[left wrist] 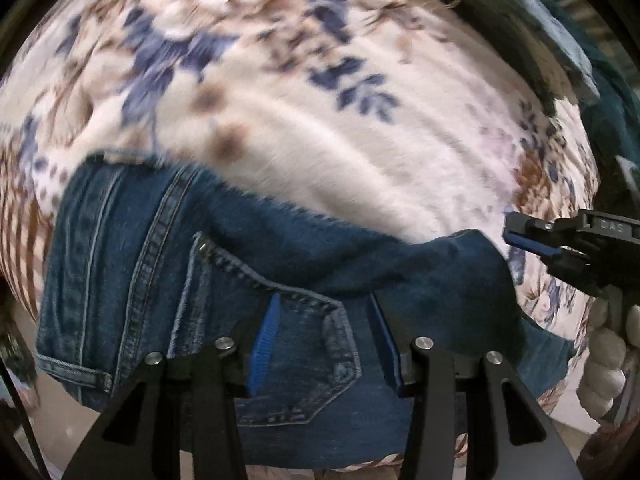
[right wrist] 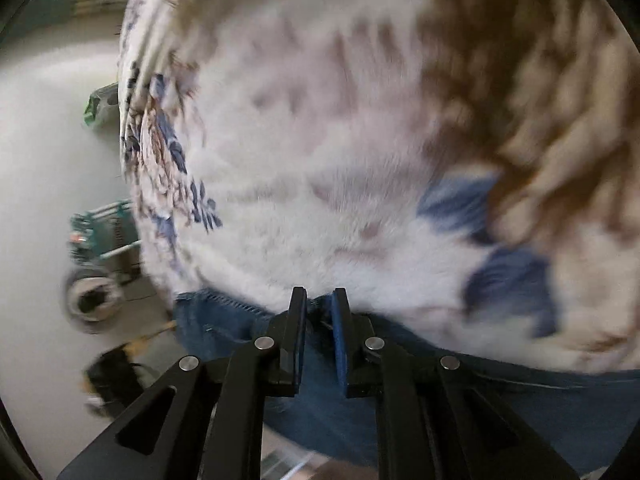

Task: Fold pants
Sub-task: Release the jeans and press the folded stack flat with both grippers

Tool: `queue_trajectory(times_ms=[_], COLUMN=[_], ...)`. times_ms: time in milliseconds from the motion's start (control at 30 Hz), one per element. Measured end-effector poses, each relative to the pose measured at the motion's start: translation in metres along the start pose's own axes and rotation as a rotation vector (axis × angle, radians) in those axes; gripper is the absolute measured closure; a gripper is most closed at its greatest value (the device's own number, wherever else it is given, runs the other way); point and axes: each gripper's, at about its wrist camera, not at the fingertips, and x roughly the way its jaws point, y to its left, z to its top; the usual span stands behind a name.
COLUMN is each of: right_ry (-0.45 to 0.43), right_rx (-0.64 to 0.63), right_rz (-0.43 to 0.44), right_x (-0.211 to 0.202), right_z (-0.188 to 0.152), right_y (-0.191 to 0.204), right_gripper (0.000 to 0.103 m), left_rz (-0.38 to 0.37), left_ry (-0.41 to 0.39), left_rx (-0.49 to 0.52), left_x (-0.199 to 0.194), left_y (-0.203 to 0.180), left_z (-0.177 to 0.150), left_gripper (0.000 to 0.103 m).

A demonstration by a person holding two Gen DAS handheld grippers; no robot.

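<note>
Blue pads line my left gripper, whose jaws stand apart and point steeply down over the jeans; denim fills the gap between them, but I cannot tell whether the pads press on it. A back pocket sits right under this gripper, with a stitched seam running up to its left. My right gripper has its jaws drawn nearly together, with a narrow slot left; denim lies behind that slot, yet the blur keeps me from saying whether any fabric is pinched. In the left wrist view this same gripper appears at the right edge, just beside a raised fold of the jeans. The jeans lie bunched on a fleecy cream blanket printed with blue and brown flowers. Beyond the blanket's edge I see pale floor.
</note>
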Motion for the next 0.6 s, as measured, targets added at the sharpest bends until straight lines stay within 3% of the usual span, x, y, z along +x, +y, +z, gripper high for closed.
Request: queue_trajectory(times_ms=[33,67,133,167,233,300,333,367,400,500,600], right_ry=[-0.032,-0.037,-0.013,-0.008,-0.025,-0.071,-0.114,-0.17,-0.23,-0.4,-0.569], right_rx=[-0.024,-0.04,-0.059,-0.06,-0.035,0.0,0.027,0.064,0.099,0.204,0.343], right_rz=[-0.015,0.0,0.067,0.068,-0.016,-0.064,-0.07,-0.073,-0.073,-0.071,-0.109], right_x=[-0.013,-0.019,-0.026,-0.027,-0.027,-0.038,-0.05,-0.066,-0.081,-0.134,-0.188], right_z=[-0.005,-0.01,-0.023,-0.03,-0.048,-0.066,-0.077,-0.09,-0.102,-0.143,-0.193], right_y=[0.004,0.008,0.003,-0.001,-0.021,-0.04,-0.054,-0.072,-0.086,-0.141,-0.21], right_gripper=[0.08,0.06,0.039,0.039,0.039,0.039,0.033,0.014,0.007,0.007,0.007], left_rz=[0.0,0.003,0.008,0.005,0.014,0.024,0.039,0.051,0.064,0.092,0.066], left_ry=[-0.009,-0.019,-0.02,-0.02,-0.038,-0.06,-0.074,-0.076,-0.077,-0.06,-0.052], left_rx=[0.016,0.034,0.066,0.081,0.129,0.165,0.194,0.22,0.255,0.323,0.335], left_x=[-0.002,-0.002,0.001,0.004,0.002,-0.001,-0.003,-0.001,0.0,0.008,0.017], left_y=[-0.005,-0.012,-0.025,-0.032,-0.047,-0.064,-0.077,-0.089,-0.103,-0.142,-0.175], left_z=[0.001,0.003,0.005,0.004,0.001,-0.004,-0.01,-0.015,-0.022,-0.041,-0.06], left_gripper=[0.056,0.053,0.05,0.049,0.049,0.032,0.023,0.01,0.005,0.004,0.004])
